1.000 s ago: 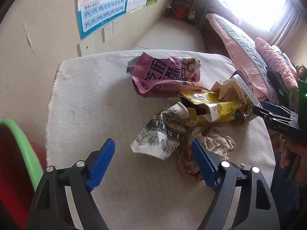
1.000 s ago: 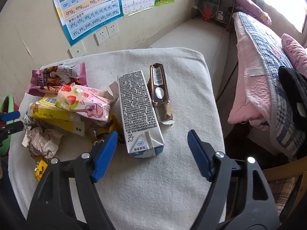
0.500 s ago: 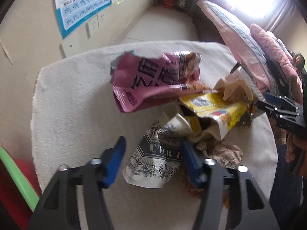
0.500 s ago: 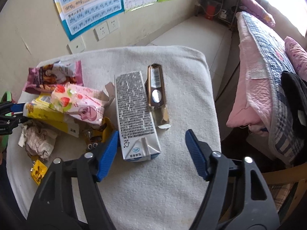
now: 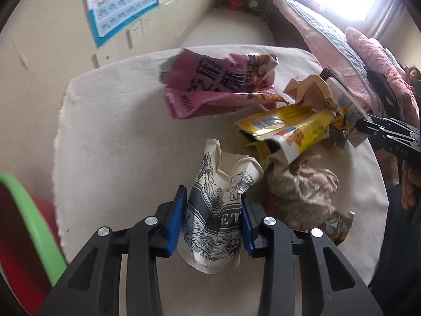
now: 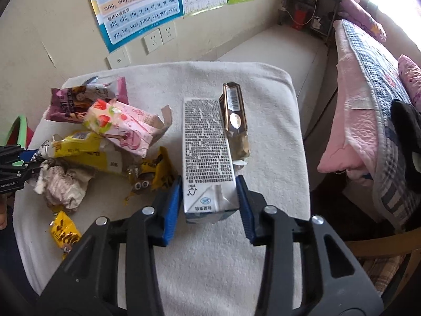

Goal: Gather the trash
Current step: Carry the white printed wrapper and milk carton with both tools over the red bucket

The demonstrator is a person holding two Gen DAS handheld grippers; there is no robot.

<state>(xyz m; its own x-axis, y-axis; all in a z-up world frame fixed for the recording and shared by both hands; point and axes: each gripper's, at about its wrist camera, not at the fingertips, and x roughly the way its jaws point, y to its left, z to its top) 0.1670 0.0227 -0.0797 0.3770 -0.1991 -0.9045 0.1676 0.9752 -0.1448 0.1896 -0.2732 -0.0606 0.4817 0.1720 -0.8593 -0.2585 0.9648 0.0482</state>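
Gripping both pieces at once seems to be the step in hand, and doing it well means squeezing only enough to hold; the left gripper [image 5: 213, 221] has its blue pads pressed against the crushed paper cup [image 5: 218, 210], which sits at the near edge of the trash pile on the white towel [image 5: 110, 137]; the right gripper [image 6: 209, 205] has closed in on the near end of the milk carton [image 6: 206, 152], pads touching or nearly so, at the pile's right side beside a brown wrapper [image 6: 234, 115]; lift straight up so the crumpled tissue [image 5: 297, 192] and yellow box [image 5: 286, 131] stay undisturbed; the green-rimmed bin [image 5: 29, 226], left of the pile, looks the likely destination.
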